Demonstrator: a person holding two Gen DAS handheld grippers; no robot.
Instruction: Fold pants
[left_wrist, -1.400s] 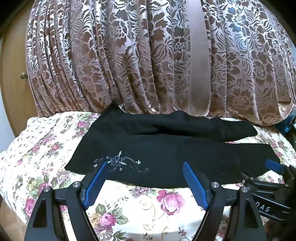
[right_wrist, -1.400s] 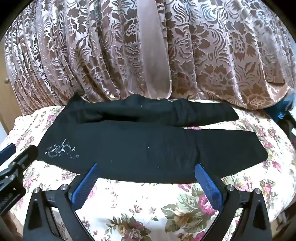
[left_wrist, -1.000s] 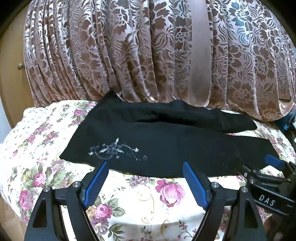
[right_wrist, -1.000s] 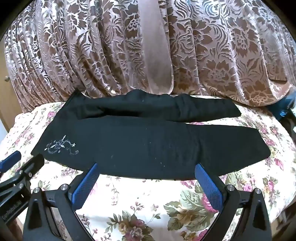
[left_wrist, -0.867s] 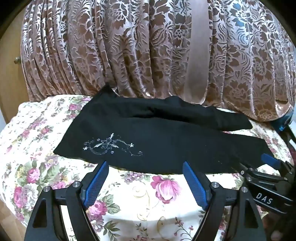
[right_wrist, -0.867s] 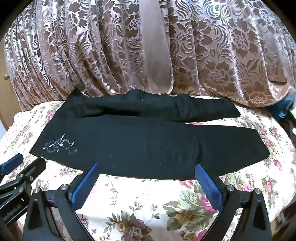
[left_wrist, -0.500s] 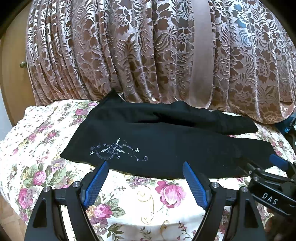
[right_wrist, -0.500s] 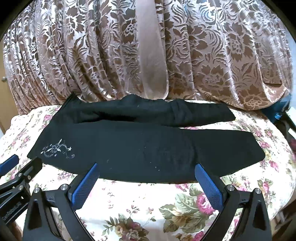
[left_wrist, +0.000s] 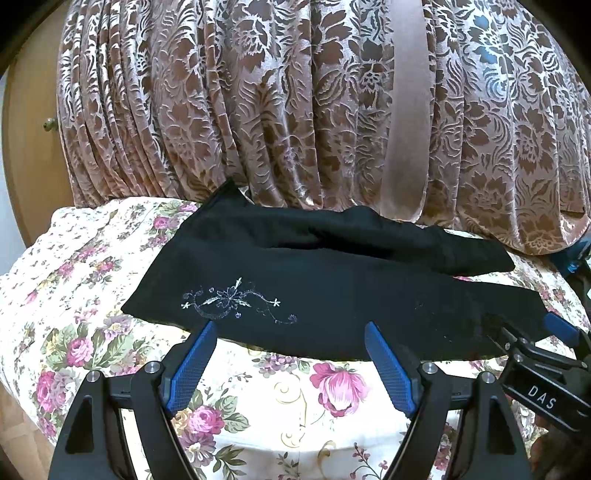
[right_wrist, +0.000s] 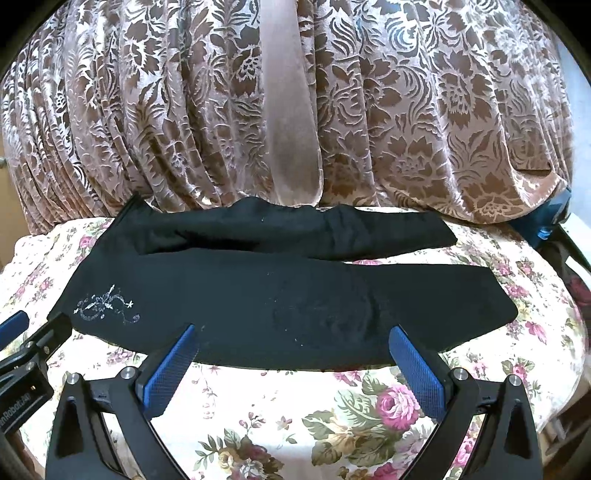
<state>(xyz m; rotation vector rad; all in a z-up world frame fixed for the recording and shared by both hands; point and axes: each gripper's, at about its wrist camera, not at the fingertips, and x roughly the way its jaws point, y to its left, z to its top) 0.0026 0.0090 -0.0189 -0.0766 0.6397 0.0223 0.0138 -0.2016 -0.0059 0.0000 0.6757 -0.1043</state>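
Meanwhile, both grippers' fingers gape, empty, near black pants (left_wrist: 332, 295) on floral bedspread (left_wrist: 92, 314).

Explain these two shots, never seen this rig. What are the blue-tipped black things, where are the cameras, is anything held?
No robot arm here: a person holds a two-finger tool in each hand, and each carries a fisheye camera looking forward along its fingers.

The left-wrist view shows the left tool; the right tool fills the bottom of the right-wrist view. Each also appears at the edge of the other's picture.

A pair of black pants lies spread on a floral bedsheet, legs pointing right, with pale embroidery near its left end. A patterned brown curtain hangs behind.

Both tools stand open over the sheet near the pants' near edge. Nothing is held.
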